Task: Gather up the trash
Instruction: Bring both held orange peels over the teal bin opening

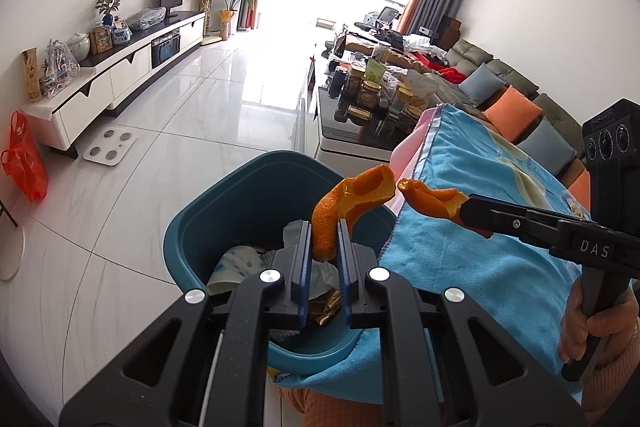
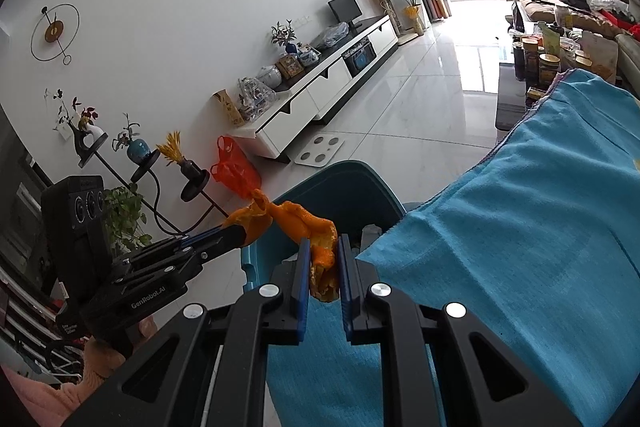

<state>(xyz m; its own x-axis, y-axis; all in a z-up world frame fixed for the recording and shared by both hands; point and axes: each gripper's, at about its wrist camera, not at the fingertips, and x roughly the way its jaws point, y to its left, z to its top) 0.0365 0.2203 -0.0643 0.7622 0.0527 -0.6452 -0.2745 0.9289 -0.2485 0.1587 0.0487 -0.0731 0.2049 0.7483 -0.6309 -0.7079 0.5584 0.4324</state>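
My left gripper point(image 1: 324, 241) is shut on a curled piece of orange peel point(image 1: 344, 203) and holds it above the teal bin point(image 1: 208, 211). My right gripper point(image 2: 323, 259) is shut on a second piece of orange peel point(image 2: 316, 231); in the left wrist view that peel point(image 1: 434, 201) hangs from the right gripper point(image 1: 466, 213) beside the first, over the edge of a blue towel point(image 1: 480, 227). The bin holds crumpled paper and wrappers point(image 1: 240, 259). In the right wrist view the left gripper point(image 2: 240, 235) holds its peel point(image 2: 252, 217) by the bin point(image 2: 344, 187).
A blue towel point(image 2: 520, 247) covers the surface to the right of the bin. A low table with jars point(image 1: 372, 95) stands behind it, a sofa with cushions point(image 1: 512, 111) to the right. A white TV cabinet point(image 1: 120, 75), a scale point(image 1: 110, 147) and a red bag point(image 1: 24, 163) are on the left.
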